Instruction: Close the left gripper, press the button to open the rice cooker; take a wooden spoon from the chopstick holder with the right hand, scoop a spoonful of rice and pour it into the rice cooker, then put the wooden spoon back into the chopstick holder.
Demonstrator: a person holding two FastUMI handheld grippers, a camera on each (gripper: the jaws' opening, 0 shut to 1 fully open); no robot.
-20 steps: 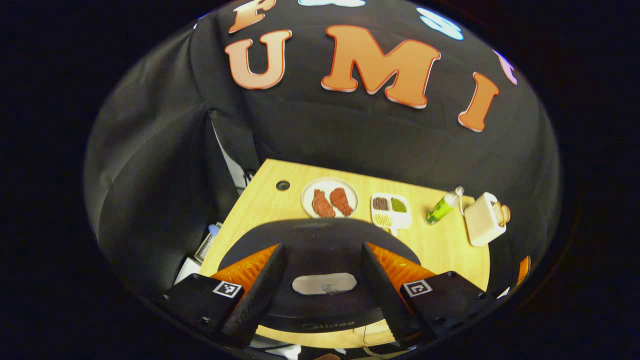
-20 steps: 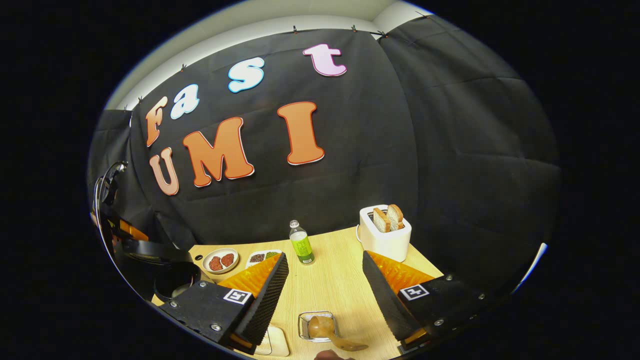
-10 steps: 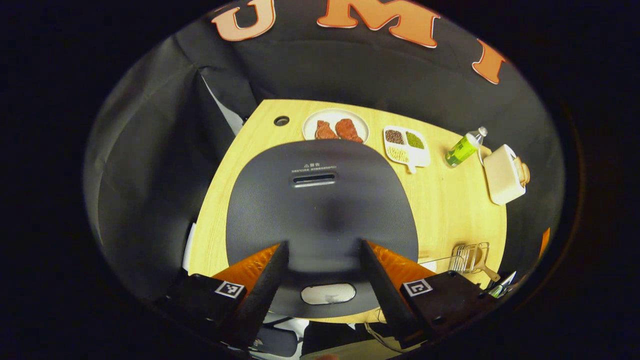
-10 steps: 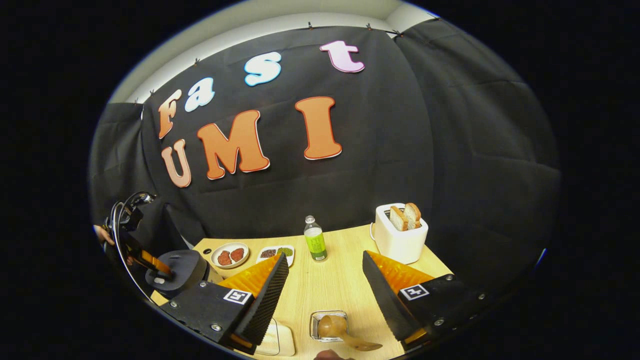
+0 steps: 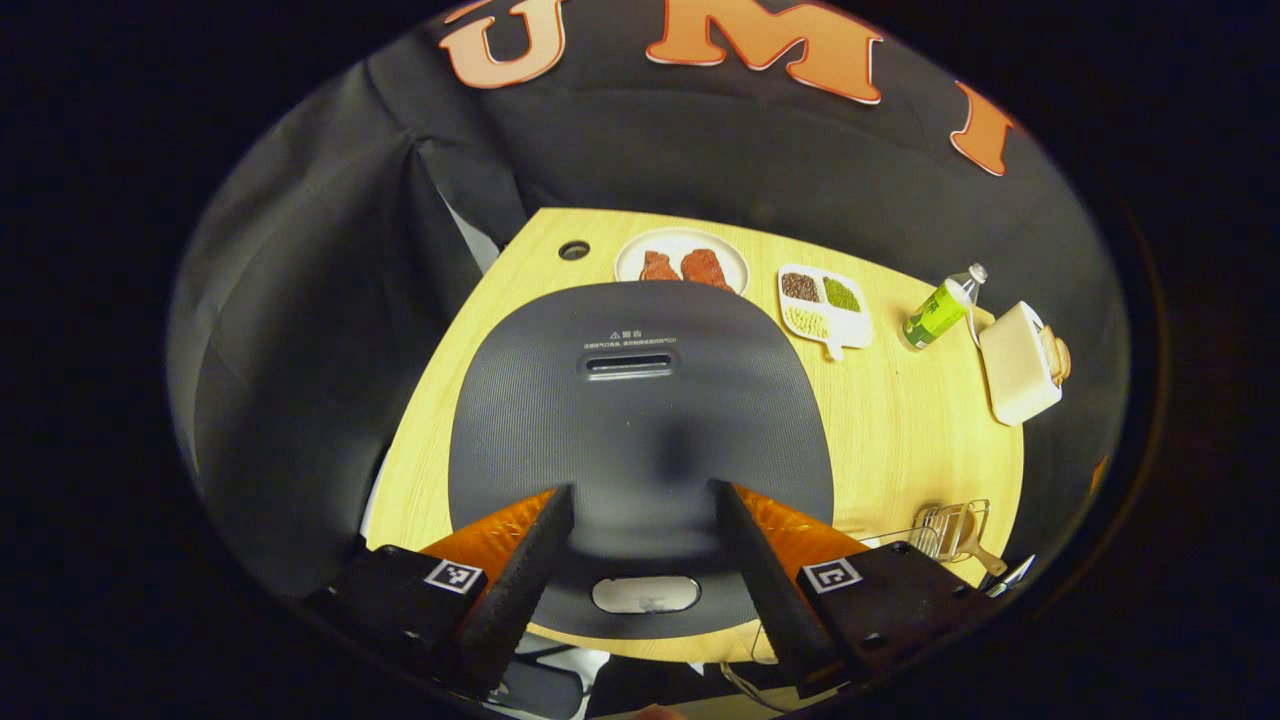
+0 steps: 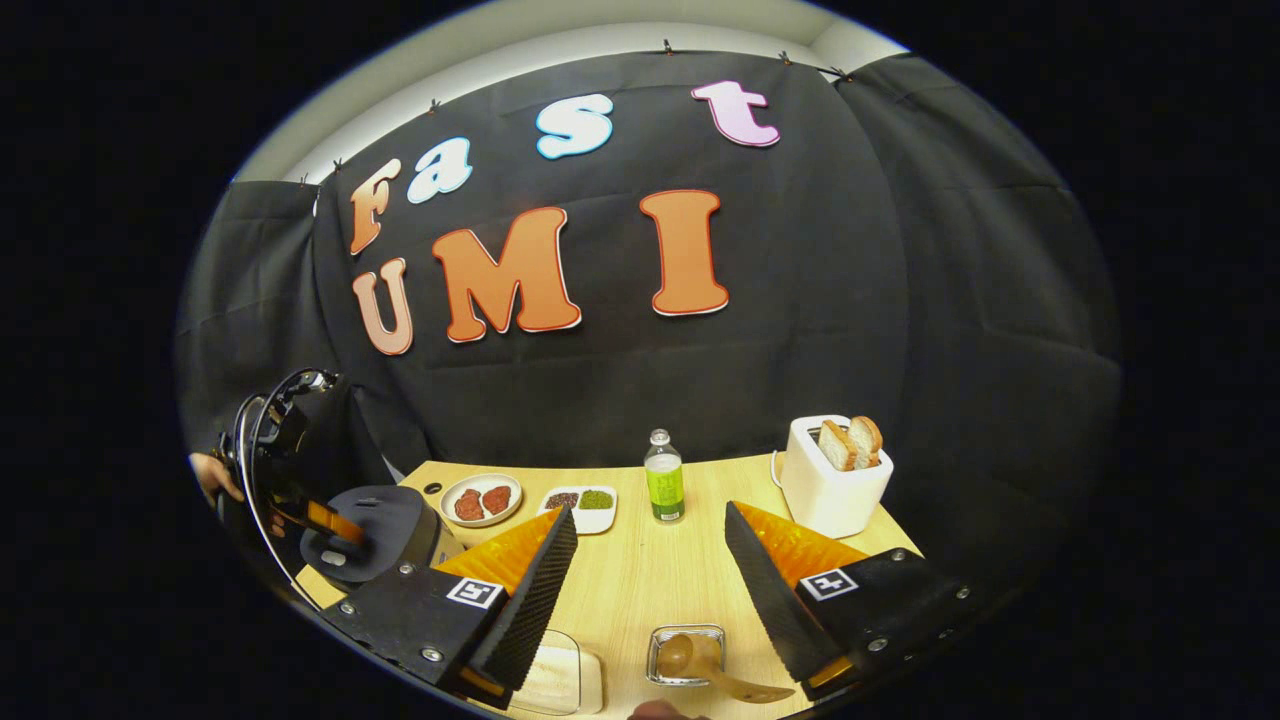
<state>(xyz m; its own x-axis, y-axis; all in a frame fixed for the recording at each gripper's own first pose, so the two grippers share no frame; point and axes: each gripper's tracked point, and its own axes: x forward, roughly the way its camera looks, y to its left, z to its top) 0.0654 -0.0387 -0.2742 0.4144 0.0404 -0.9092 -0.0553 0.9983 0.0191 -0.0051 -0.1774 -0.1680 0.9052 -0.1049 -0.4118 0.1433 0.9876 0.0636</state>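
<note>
Left gripper view: the left gripper hangs over the dark ribbed lid of the rice cooker, which occupies the centre of the frame with its lid down. The jaws are spread, and the pale oval button at the lid's near edge lies in the gap between them, at lower centre; whether either finger touches the lid cannot be told. Beyond the cooker, on the wooden tabletop, stand a white plate with two pieces of red meat, a divided white dish of grains, a green bottle and a white toaster, ranged from upper centre to the right edge. At lower right sits the wire chopstick holder with the wooden spoon in it.

Right gripper view: the right gripper is held above the tabletop with its jaws spread and nothing between them. The chopstick holder lies at bottom centre, between the fingers, with the spoon's bowl in it and its handle running to the lower right. A pale container sits just left of the holder. At the left edge, the left gripper is poised over the rice cooker, held by a hand.
</note>
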